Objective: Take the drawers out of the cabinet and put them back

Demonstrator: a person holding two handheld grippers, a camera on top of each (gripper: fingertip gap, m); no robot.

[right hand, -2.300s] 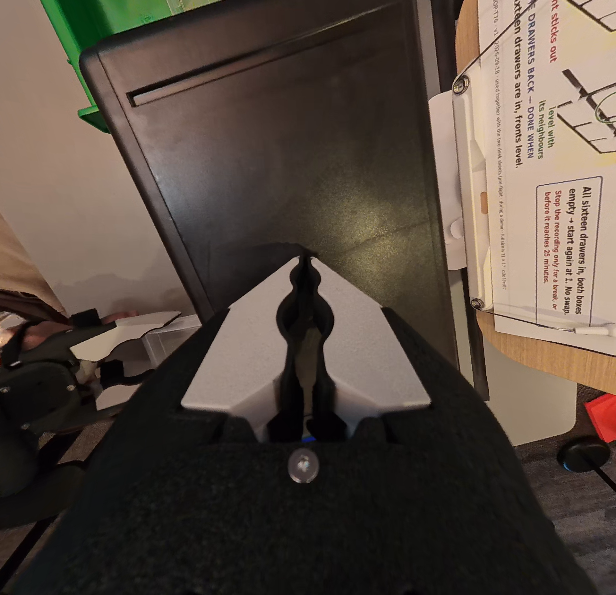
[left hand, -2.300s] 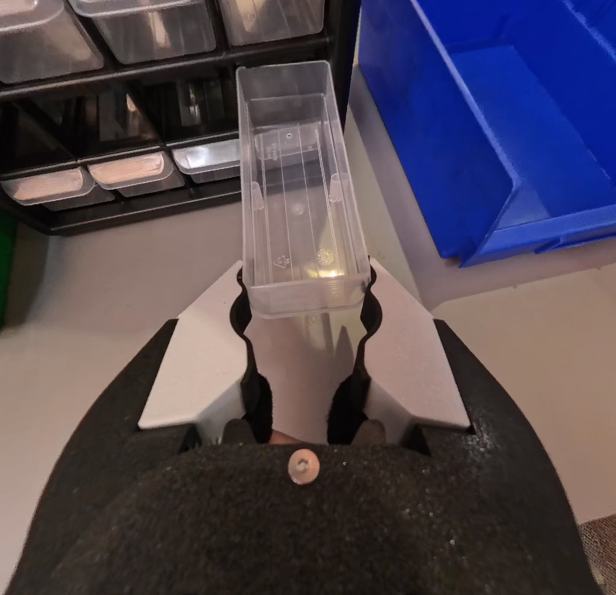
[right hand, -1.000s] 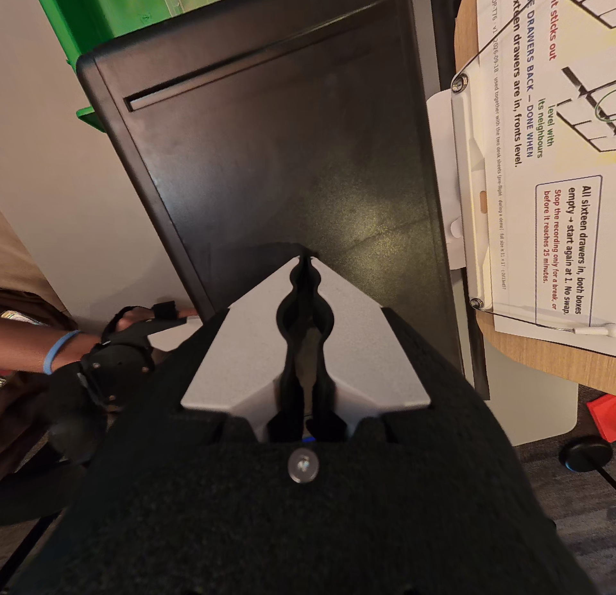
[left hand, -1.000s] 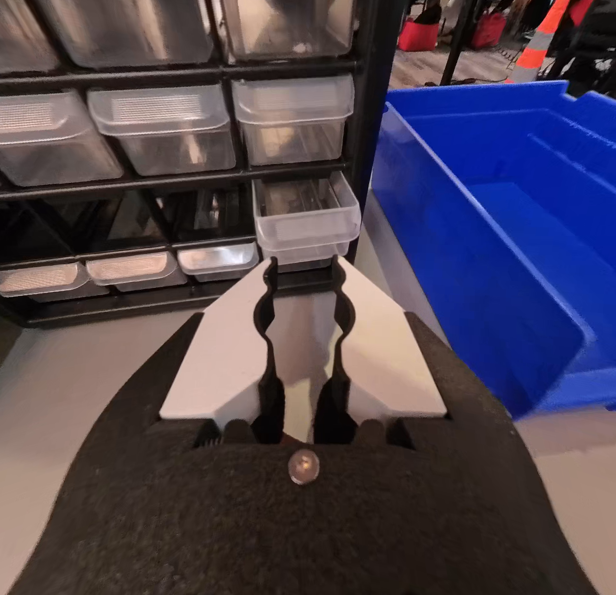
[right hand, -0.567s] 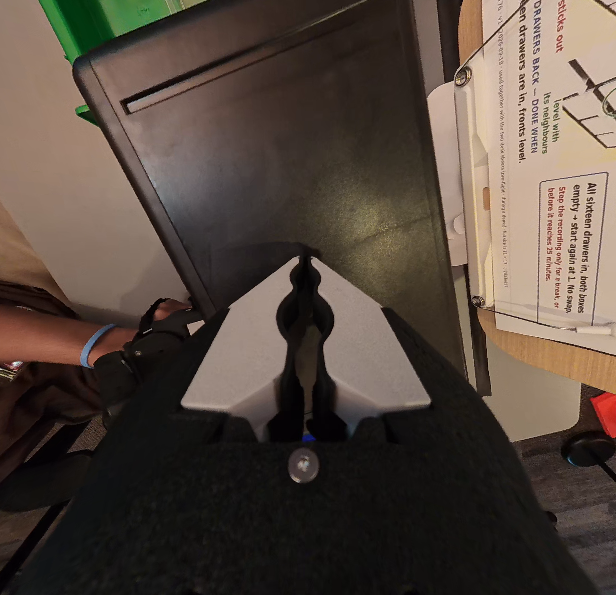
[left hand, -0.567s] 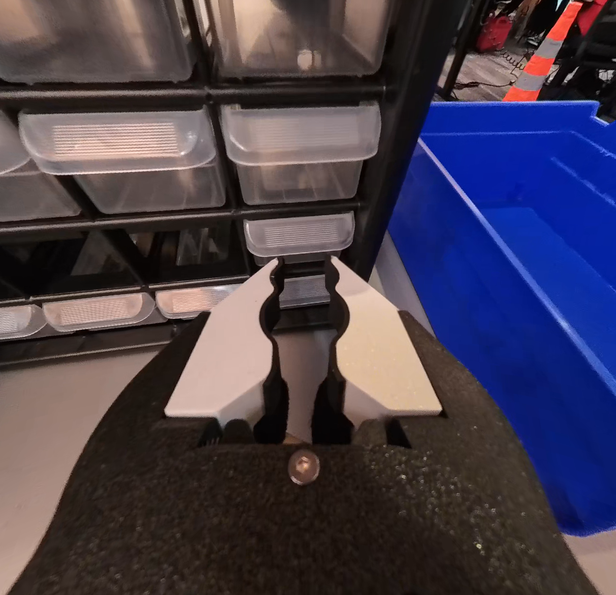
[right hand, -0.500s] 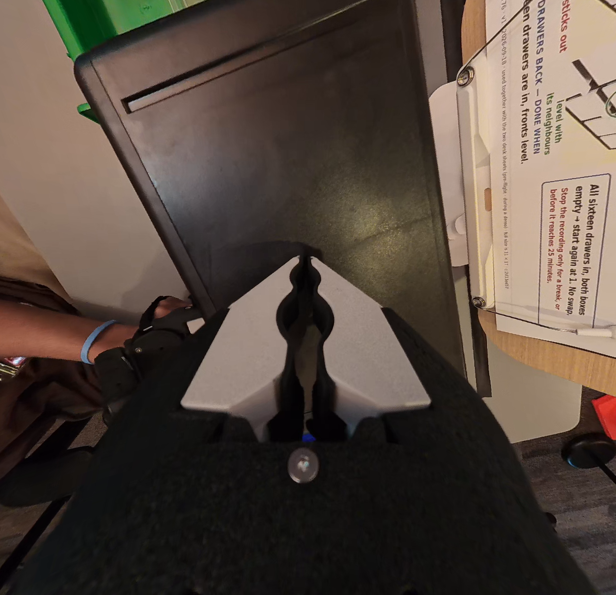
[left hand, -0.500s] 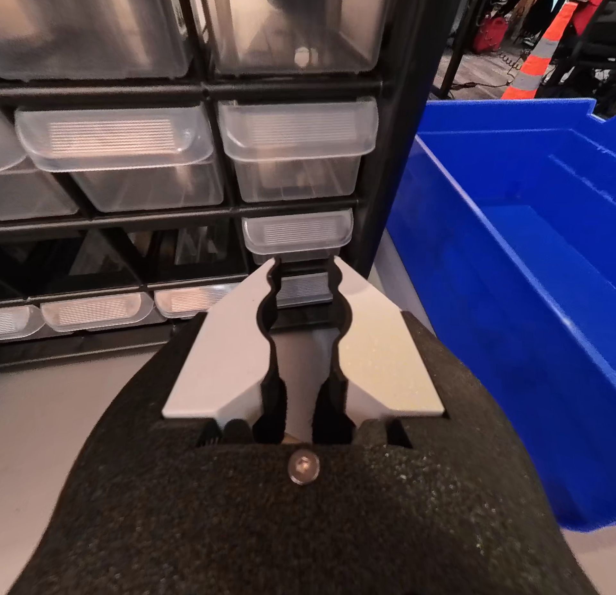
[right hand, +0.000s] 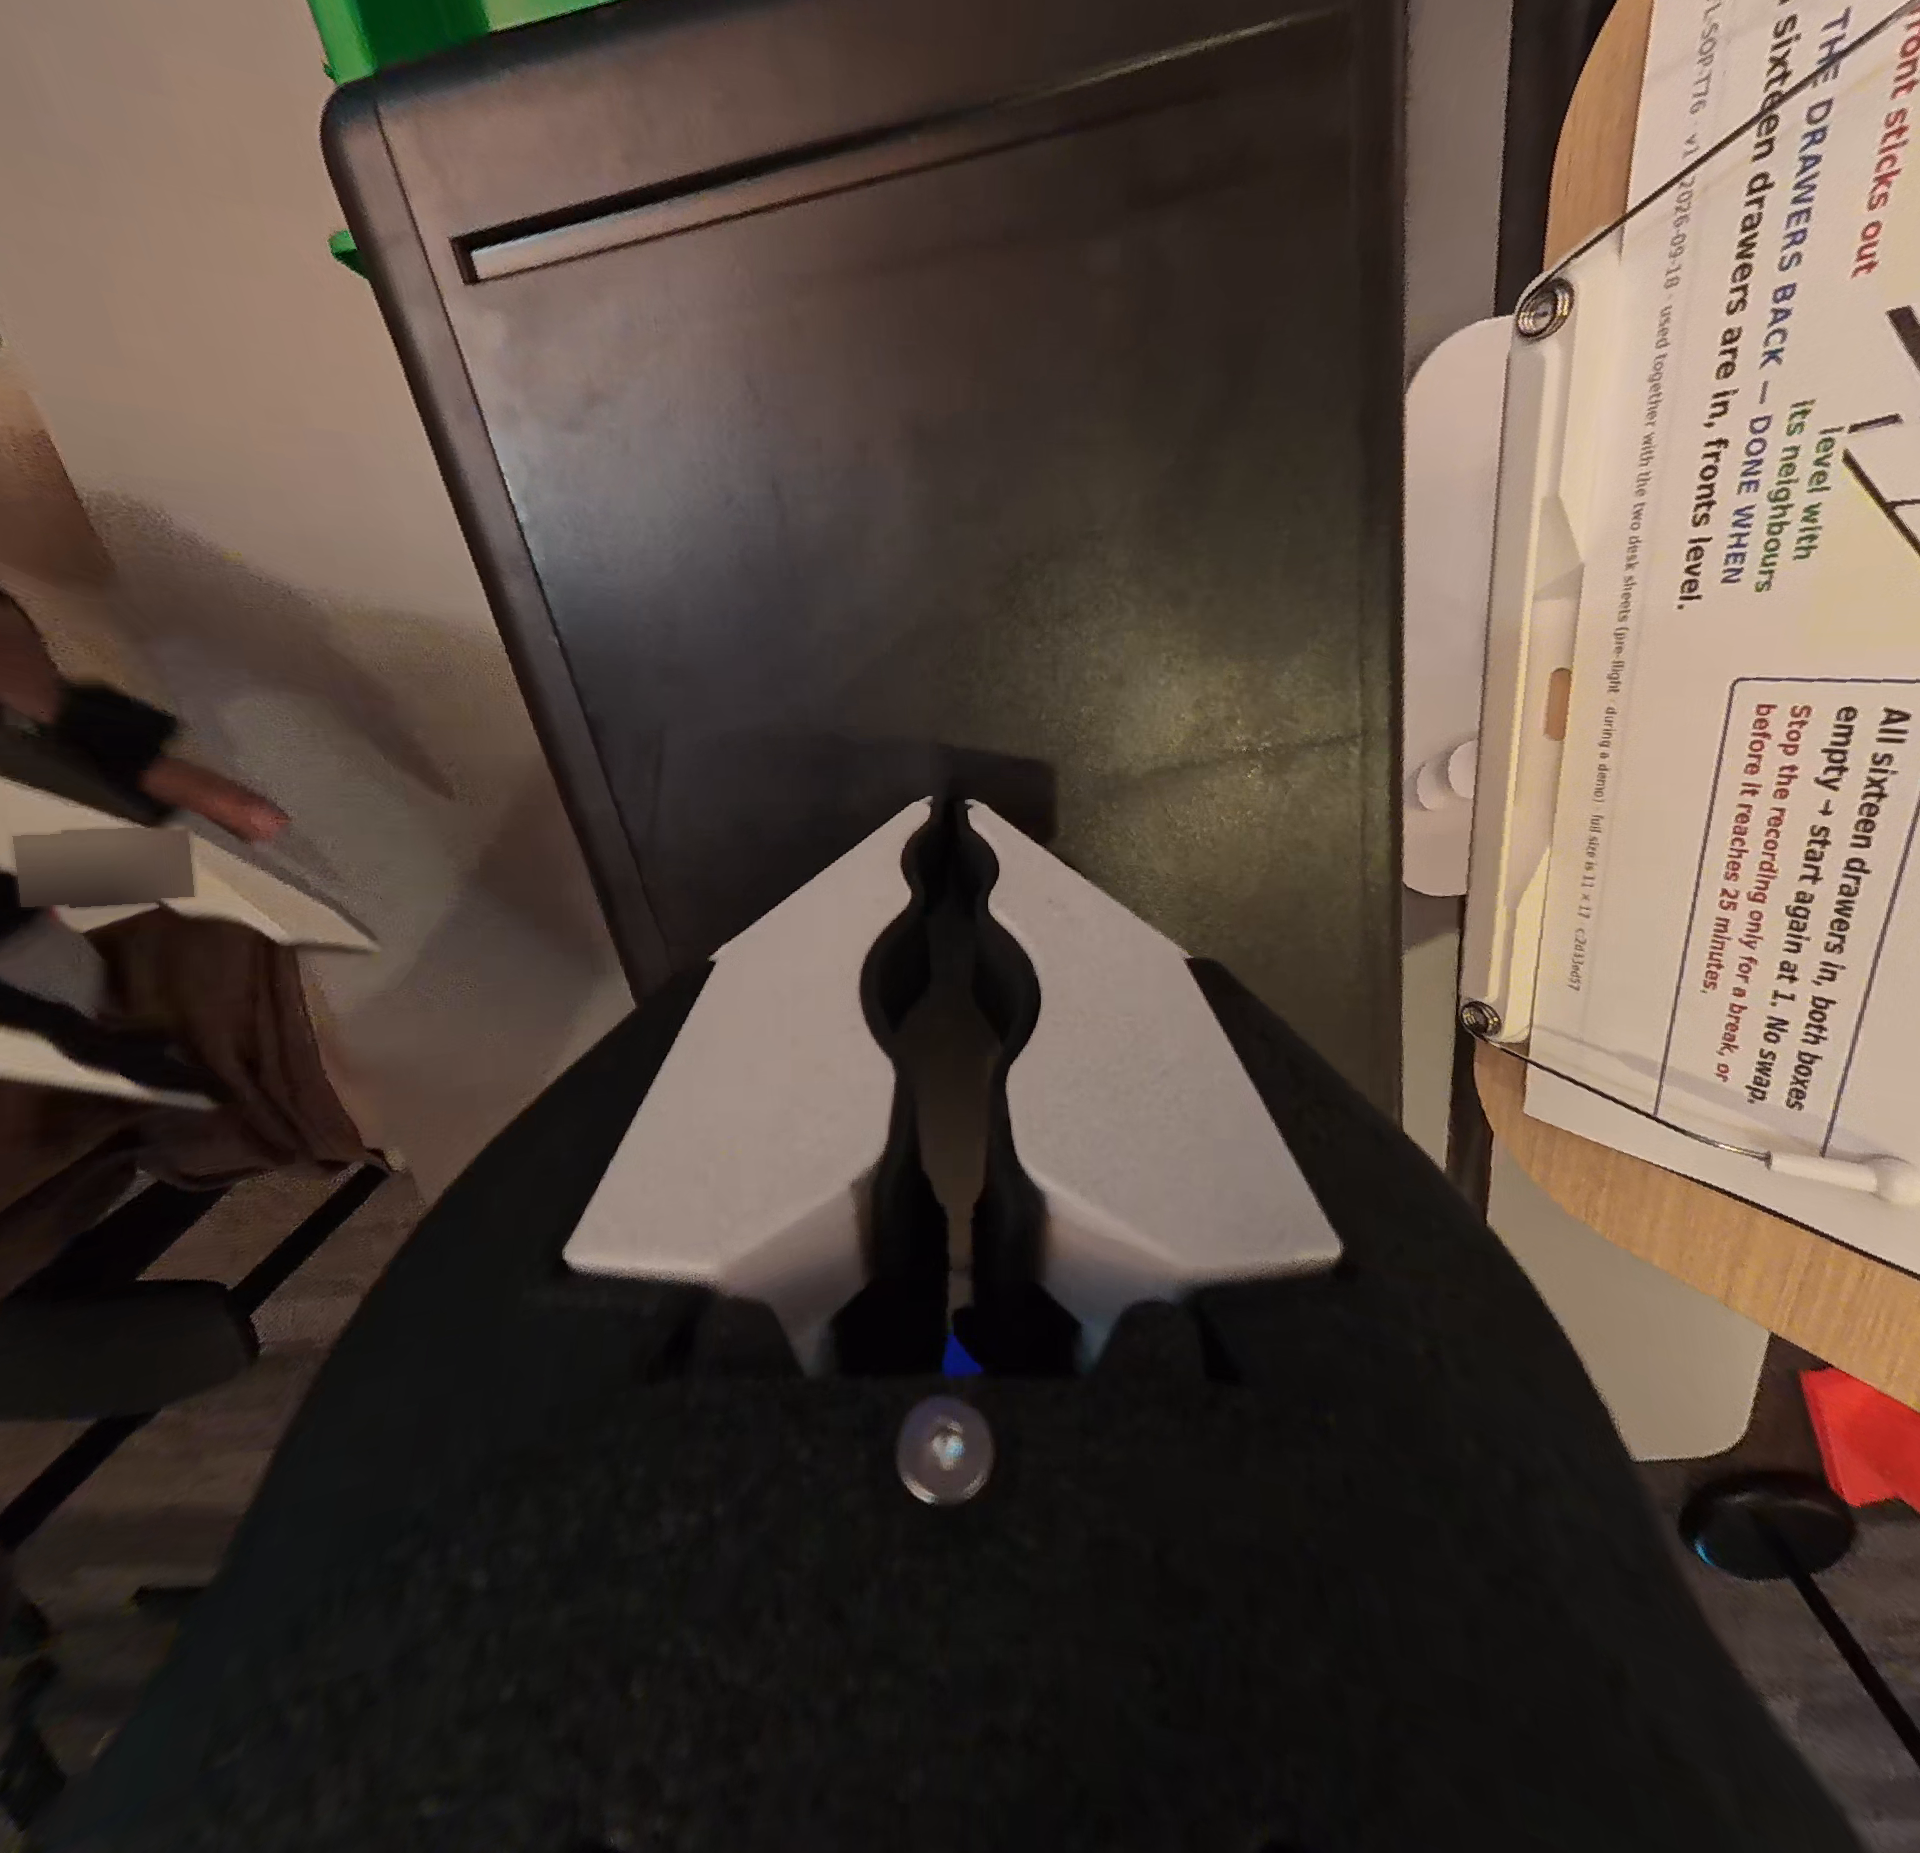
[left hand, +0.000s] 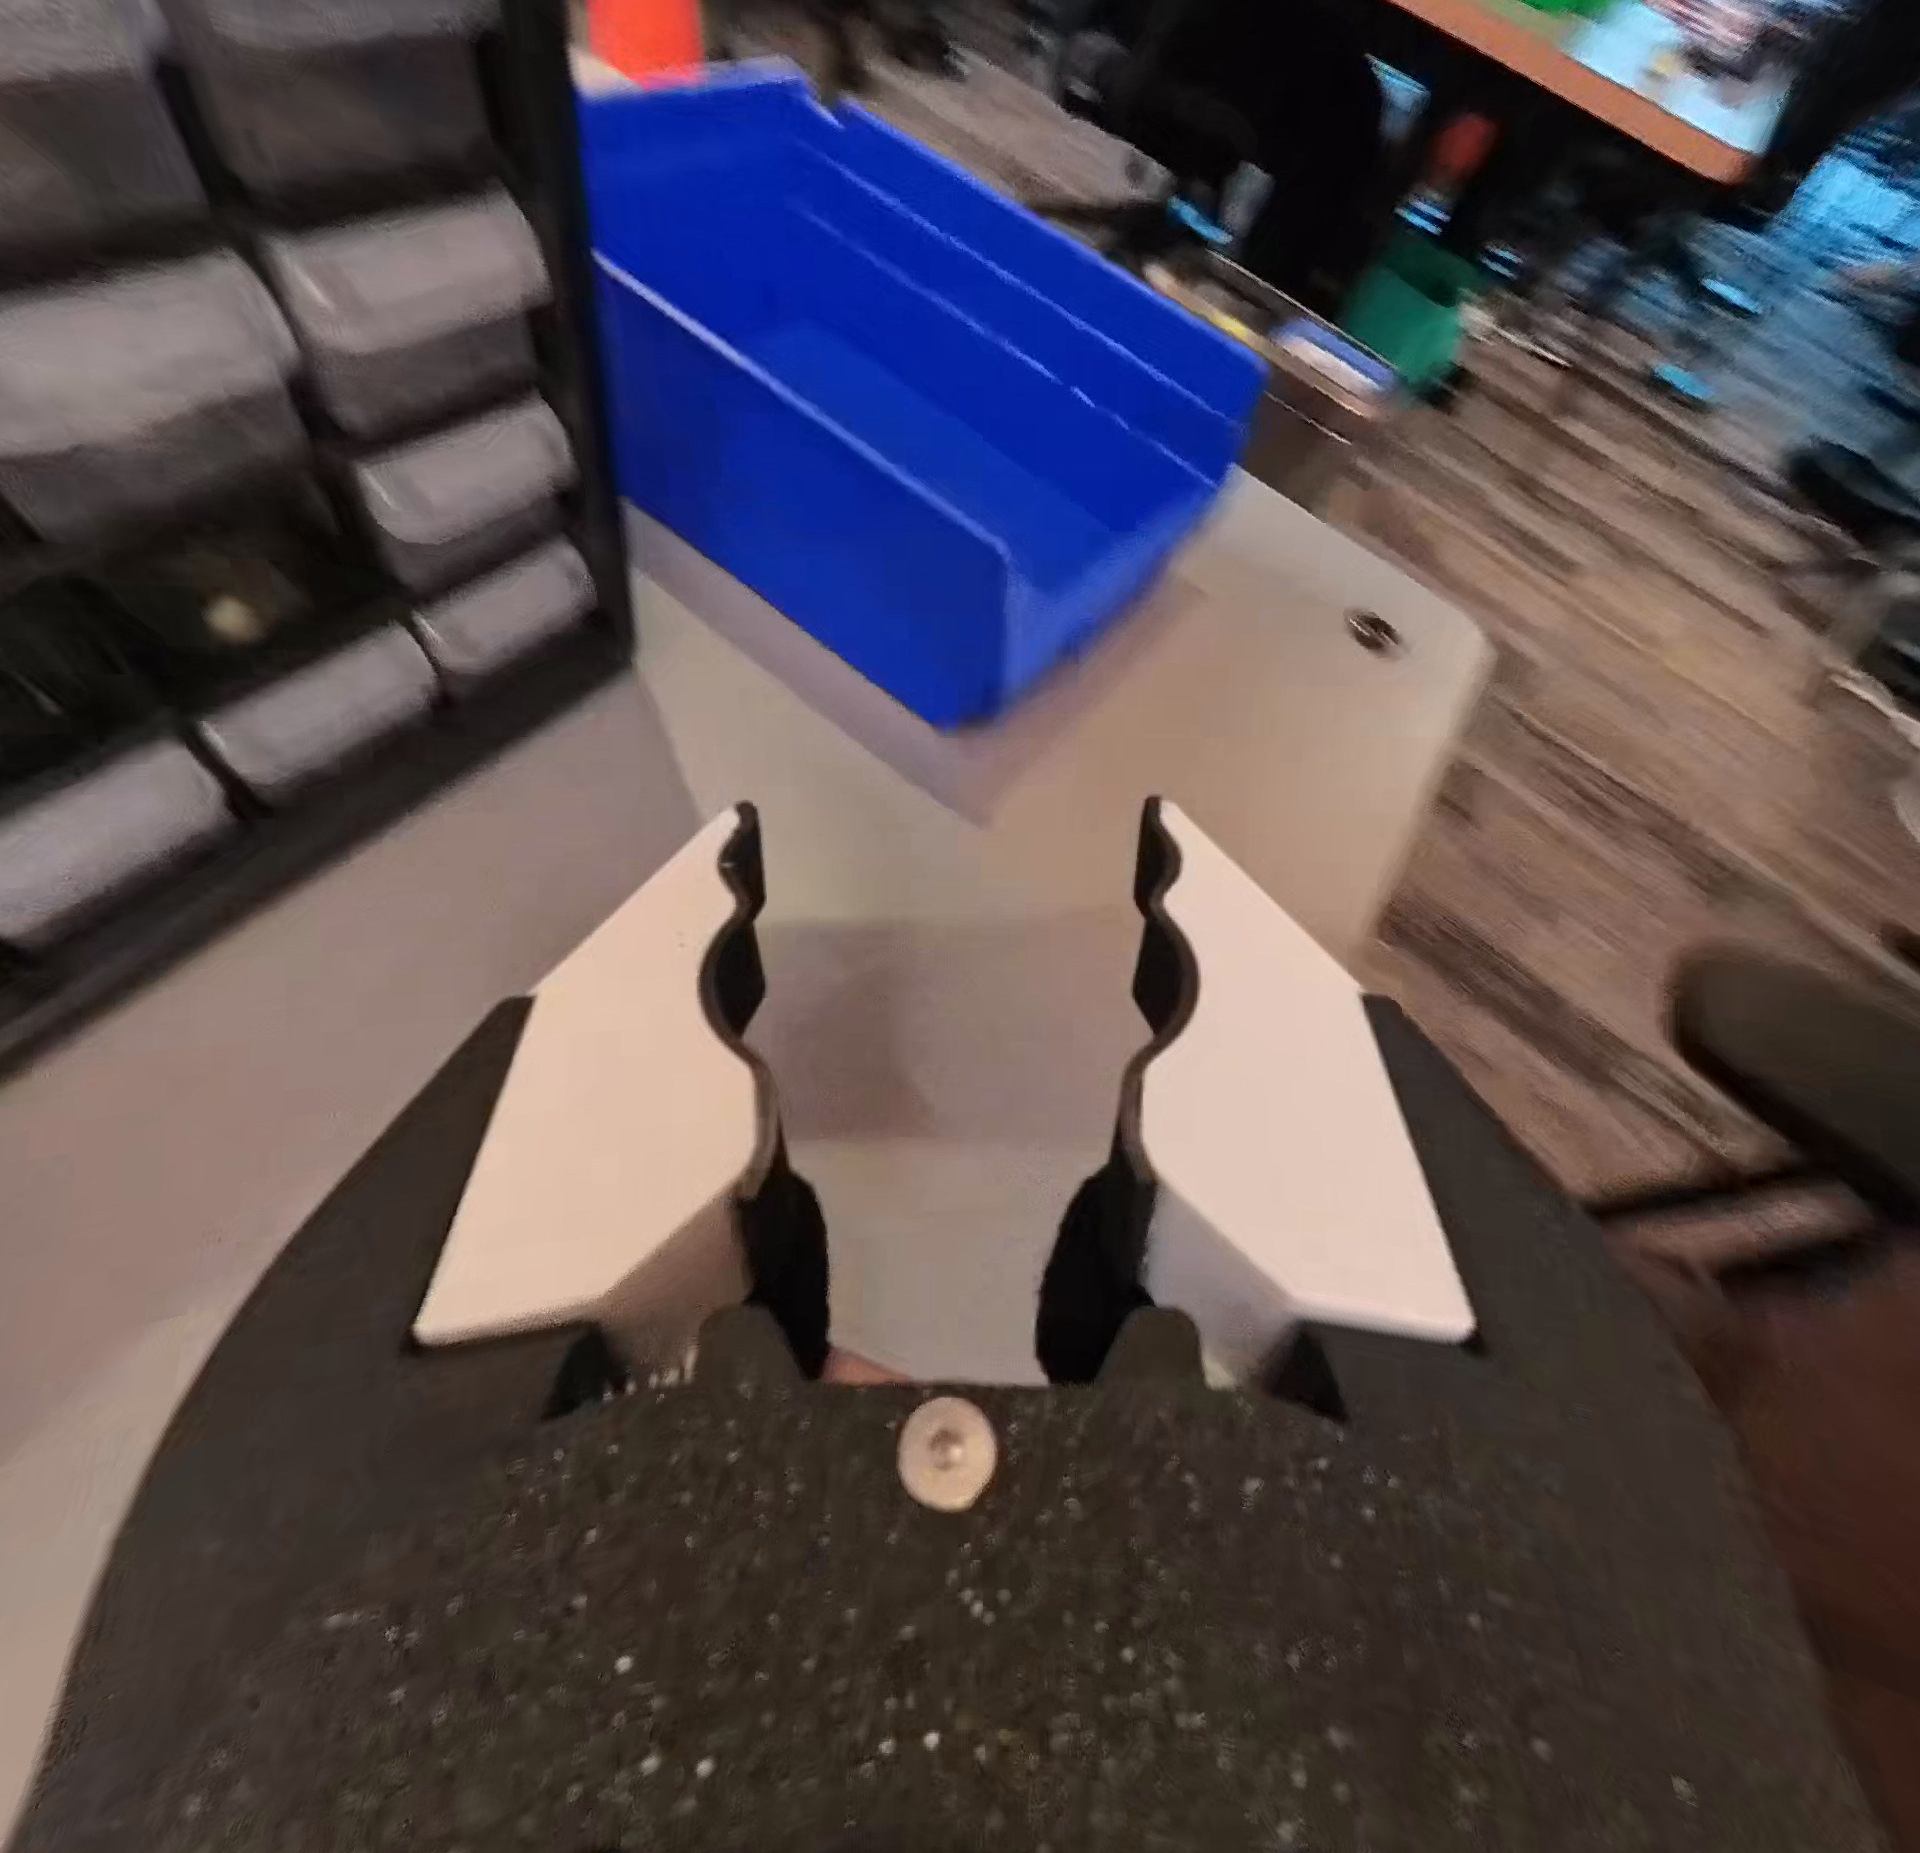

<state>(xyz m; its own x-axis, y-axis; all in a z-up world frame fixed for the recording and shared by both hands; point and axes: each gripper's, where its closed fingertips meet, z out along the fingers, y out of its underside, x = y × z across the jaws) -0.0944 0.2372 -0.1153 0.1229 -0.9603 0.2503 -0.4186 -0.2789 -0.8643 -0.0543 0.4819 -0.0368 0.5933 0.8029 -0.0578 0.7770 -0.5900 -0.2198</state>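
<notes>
The left hand-held gripper (left hand: pixel 943 827) hangs above the pale worktop (left hand: pixel 260 1024) with its two white fingers (left hand: pixel 644 1024) spread wide and nothing between them. The picture from this side is blurred by motion. The black cabinet (left hand: pixel 566 276) stands to the left on the worktop, its clear drawers (left hand: pixel 457 499) sitting in their slots; whether every front is level cannot be told through the blur. Just beside the cabinet's right edge stands a blue bin (left hand: pixel 894 432), open side up and showing nothing inside, near the worktop's corner. Beyond the corner lies a dark patterned floor (left hand: pixel 1621 764).

The right hand-held gripper (right hand: pixel 951 806) is closed, its fingertips meeting with nothing held, and it rests its tips against a plain black panel of the cabinet (right hand: pixel 935 432). A green bin (right hand: pixel 436 47) shows above the panel. To the right a printed sheet (right hand: pixel 1787 515) is held on a wooden board
</notes>
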